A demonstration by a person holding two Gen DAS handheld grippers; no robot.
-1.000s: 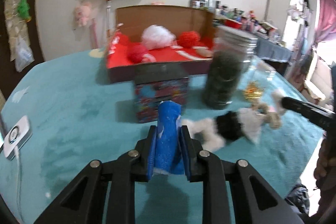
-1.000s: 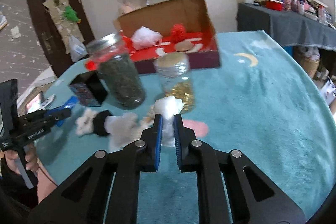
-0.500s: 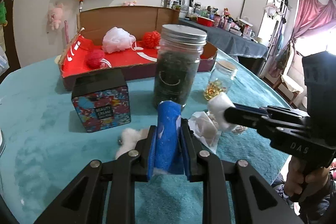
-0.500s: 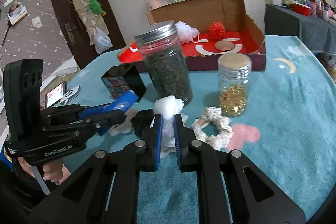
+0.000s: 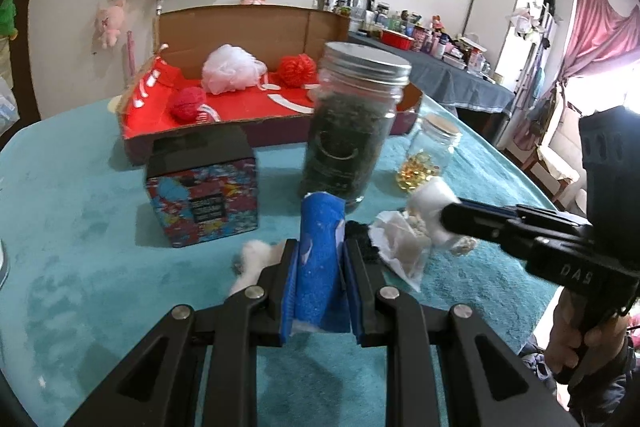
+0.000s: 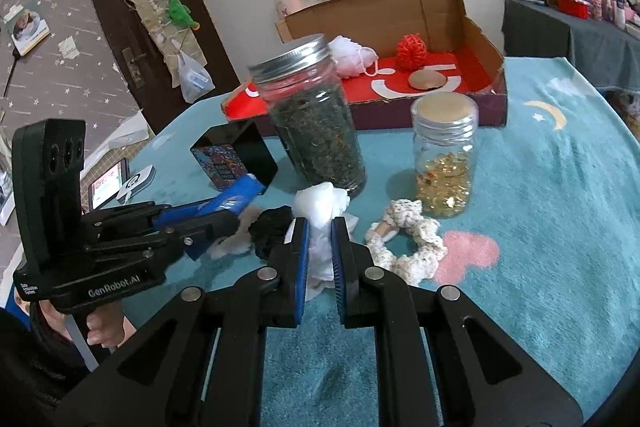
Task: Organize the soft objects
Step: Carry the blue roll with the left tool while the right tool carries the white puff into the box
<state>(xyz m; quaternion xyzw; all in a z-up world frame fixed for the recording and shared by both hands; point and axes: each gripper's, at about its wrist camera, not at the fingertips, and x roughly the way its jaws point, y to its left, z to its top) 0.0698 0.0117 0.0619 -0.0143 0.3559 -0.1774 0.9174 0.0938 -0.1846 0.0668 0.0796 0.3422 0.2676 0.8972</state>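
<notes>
Blue sponge (image 5: 320, 259), speckled and folded, is sitting clamped in the left gripper (image 5: 320, 279); the right gripper (image 6: 320, 259) is pinching white cloth (image 6: 320, 211). Open teal tablecloth (image 6: 560, 227) is lying rightward.

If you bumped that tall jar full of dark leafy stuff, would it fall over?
Probably it could tip. The tall jar is narrow for its height and stands on a soft fuzzy teal cloth, so its footing looks unsteady. It is packed nearly to its metal lid, so it likely feels fairly heavy and resists a light nudge. It looks like glass, so a fall might crack it.
</notes>
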